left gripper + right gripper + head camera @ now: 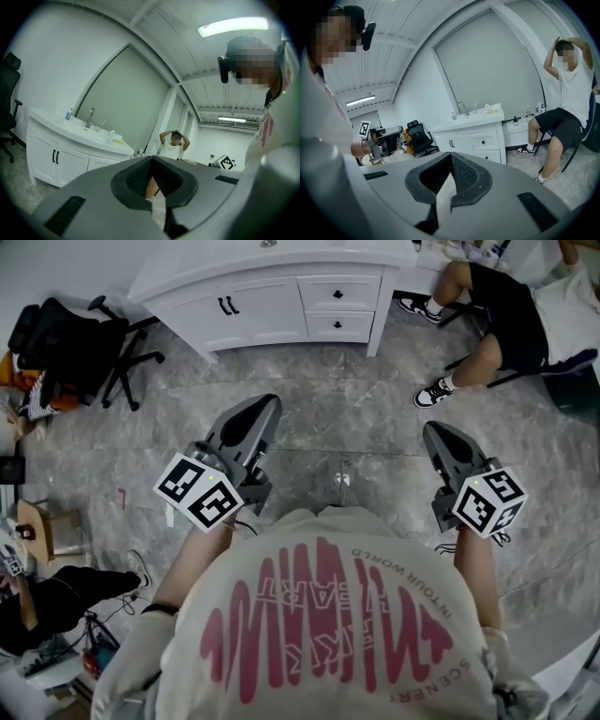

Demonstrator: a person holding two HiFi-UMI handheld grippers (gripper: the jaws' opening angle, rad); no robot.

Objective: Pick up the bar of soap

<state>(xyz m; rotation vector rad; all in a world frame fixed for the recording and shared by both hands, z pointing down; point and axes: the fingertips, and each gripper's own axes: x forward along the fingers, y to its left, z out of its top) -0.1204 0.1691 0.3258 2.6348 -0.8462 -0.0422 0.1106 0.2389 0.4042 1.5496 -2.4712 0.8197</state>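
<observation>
Still the approach step: the left gripper (266,403) and right gripper (434,431) are both closed on nothing, well short of the vanity (272,296). The soap (116,138) is probably the small yellow thing on the vanity's top by the faucet (89,115). Next I'd walk up and open one gripper. The floor (356,418) before the vanity is free, with a chair (75,343) to its left and a seated person (506,324) to its right.

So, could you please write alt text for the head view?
Seen from above, a person holds the left gripper and right gripper, both shut and empty, over a floor. A white vanity cabinet stands ahead; someone sits at upper right.
</observation>
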